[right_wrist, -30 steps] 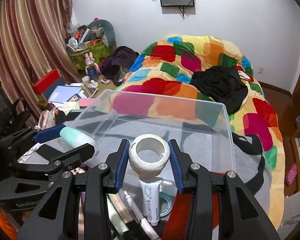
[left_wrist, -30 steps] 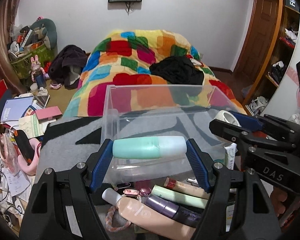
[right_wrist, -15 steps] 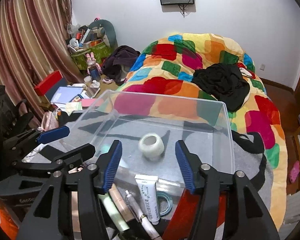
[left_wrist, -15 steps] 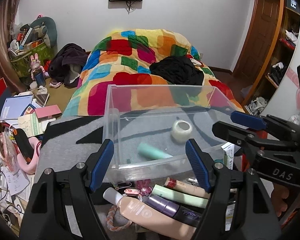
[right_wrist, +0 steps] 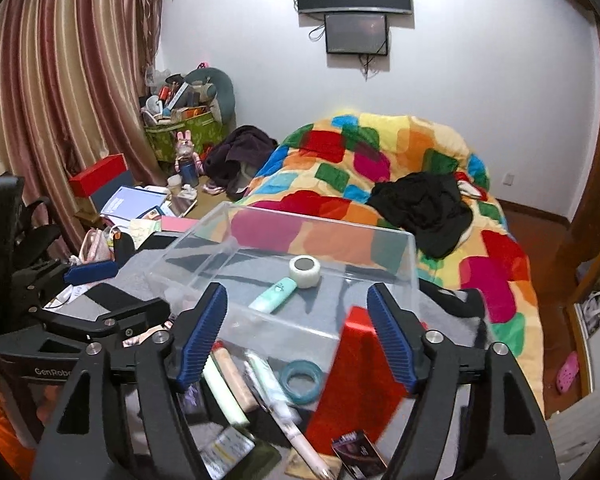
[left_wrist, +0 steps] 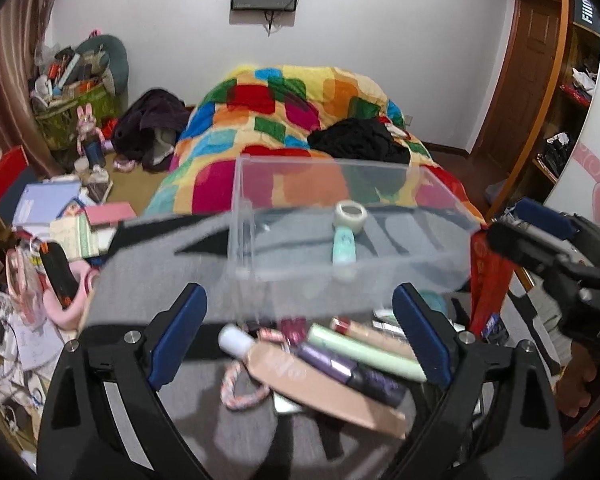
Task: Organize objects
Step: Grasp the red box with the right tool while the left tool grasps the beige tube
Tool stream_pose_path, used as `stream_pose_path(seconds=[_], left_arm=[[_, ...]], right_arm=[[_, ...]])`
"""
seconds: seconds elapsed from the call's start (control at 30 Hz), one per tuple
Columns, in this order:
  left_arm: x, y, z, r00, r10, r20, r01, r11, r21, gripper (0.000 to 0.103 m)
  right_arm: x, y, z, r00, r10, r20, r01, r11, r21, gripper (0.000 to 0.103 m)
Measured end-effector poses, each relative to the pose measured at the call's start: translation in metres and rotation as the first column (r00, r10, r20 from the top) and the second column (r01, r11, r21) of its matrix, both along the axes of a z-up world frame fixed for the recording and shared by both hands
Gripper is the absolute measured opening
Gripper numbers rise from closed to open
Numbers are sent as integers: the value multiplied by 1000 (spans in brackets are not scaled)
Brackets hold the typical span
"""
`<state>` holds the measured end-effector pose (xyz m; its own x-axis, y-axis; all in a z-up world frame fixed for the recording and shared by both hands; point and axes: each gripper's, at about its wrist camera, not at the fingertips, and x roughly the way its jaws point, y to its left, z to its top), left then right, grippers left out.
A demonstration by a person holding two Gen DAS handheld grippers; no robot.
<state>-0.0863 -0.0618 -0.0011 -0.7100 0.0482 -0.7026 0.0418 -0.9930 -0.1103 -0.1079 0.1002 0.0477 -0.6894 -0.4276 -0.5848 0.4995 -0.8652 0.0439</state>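
A clear plastic box (left_wrist: 260,216) (right_wrist: 410,256) stands on the grey cloth. Inside it lie a mint green tube (left_wrist: 343,246) (right_wrist: 274,294) and a white tape roll (left_wrist: 350,216) (right_wrist: 305,270), side by side. My left gripper (left_wrist: 300,334) is open and empty, just short of the box's near wall, above a pile of cosmetic tubes (left_wrist: 332,364). My right gripper (right_wrist: 298,338) is open and empty, also just short of the box, above loose tubes (right_wrist: 236,380) and a teal tape ring (right_wrist: 302,376).
A red packet (right_wrist: 358,364) (left_wrist: 490,280) lies right of the tubes. A braided cord (left_wrist: 236,390) lies by the beige tube. Books and clutter (left_wrist: 56,216) crowd the left. The colourful bed (right_wrist: 380,184) lies behind the box.
Both grippers opened, dropping the mint tube and the tape roll into the box. Both have since pulled back from the box, still open.
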Motion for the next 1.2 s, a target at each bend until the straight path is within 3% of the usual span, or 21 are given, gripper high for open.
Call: stream_pose_path(seconds=[0.2,0.43,0.53,0.67,0.9,1.07,1.2], left_arm=[[16,19,-25,998,-17,56,19,999,-36,96],[34,35,-46,997,-2,82,7,998,-61,96],[42,30,-52,996,11,92,-10,1000,-12,93],[47,20,-60,992,34,120,-44,996,80,76],[55,6,-58,992,77,101,-91,986,139,47],[70,-9,-55,990,110,92,-123,982,141,37],[83,-22,-52,986,141,90,-150,983,107,36]], right_arm=[[11,24,-16,998,-62,21,62,998,6,72],[4,57,-56,977,-148,155,149,989,2,72],[-1,63,-73,963,-144,230,152,988,-19,72],[-7,61,-82,954,-134,269,152,987,-46,72],[-12,45,-71,966,-147,211,157,987,-32,72],[-14,36,-69,973,-147,178,155,987,-30,69],[-11,36,-68,975,-152,165,158,987,-26,53]])
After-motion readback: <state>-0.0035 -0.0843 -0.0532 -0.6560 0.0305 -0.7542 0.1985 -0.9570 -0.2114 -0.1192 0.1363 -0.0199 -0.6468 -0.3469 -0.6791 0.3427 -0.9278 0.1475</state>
